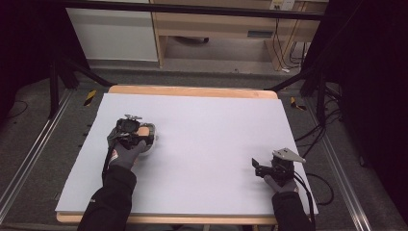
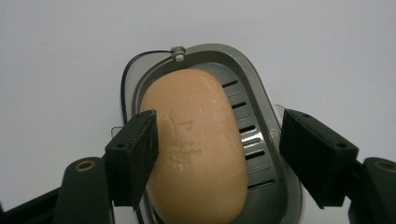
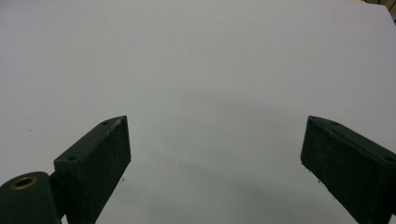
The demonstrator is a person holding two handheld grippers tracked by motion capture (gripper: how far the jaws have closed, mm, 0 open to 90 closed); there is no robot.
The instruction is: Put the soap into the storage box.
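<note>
Soap [image 2: 198,149] lies in the dish [image 2: 261,88] between the left tool [image 2: 217,149]'s parted jaws, unclamped, while the right tool [image 3: 215,154] gapes empty over the desk [image 3: 196,56].

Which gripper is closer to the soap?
Left. The left gripper is right over the soap in its dish, jaws either side. The right gripper sits far across the table.

A broad white sheet [image 1: 211,144] covers the table, bare across its middle and far side — open passage between the two hands. At its left, the soap [image 2: 198,144] in its grey dish [image 2: 261,135] sits between the left gripper [image 2: 217,154] jaws, one pad against it, the other apart — the lone obstacle.
</note>
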